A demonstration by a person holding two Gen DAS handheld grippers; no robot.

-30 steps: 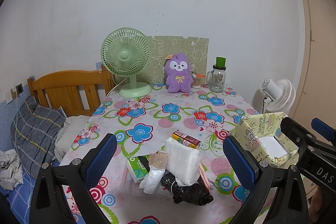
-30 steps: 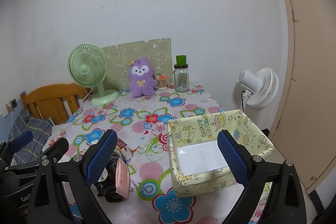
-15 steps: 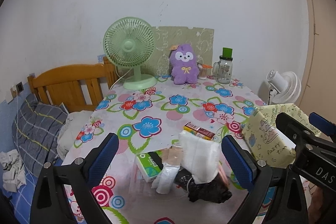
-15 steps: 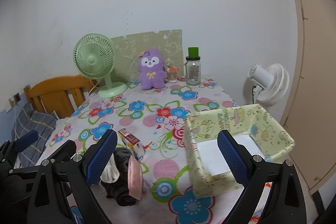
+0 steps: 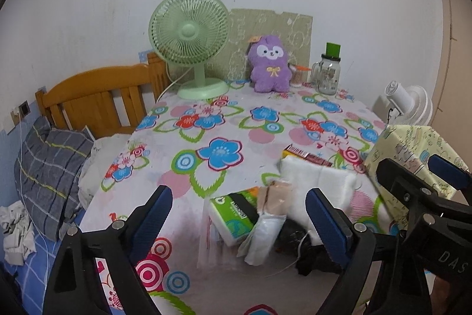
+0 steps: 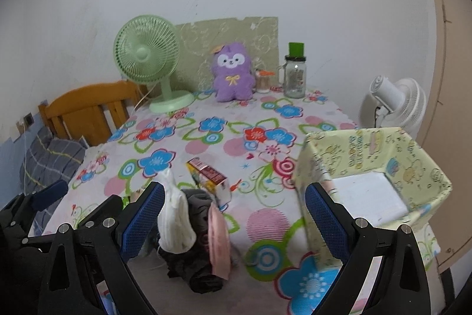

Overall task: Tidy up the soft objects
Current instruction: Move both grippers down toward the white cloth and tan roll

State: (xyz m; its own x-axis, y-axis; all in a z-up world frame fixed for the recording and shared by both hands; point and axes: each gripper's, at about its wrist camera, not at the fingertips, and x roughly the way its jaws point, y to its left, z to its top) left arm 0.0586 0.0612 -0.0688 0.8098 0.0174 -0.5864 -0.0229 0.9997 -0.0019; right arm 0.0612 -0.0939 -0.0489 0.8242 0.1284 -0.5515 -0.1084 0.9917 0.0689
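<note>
my left gripper (image 5: 239,217) wide, holding nothing, above pile's near-left edge | my right gripper (image 6: 234,214) wide, nothing held, over pile of soft objects (image 6: 194,229) | yellow box (image 6: 374,182) just right of pile | red carton (image 6: 209,174) behind pile | purple plush (image 6: 233,73) far behind pile, between green fan (image 6: 147,58) and jar (image 6: 295,76)

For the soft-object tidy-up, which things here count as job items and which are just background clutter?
Job items:
- white padded pack
- black cloth bundle
- pink cloth
- green tissue pack
- yellow patterned box, the likely container
- left tongs and right tongs, both open

Just lying about:
- green fan
- purple plush, possibly
- glass jar
- small red carton
</note>
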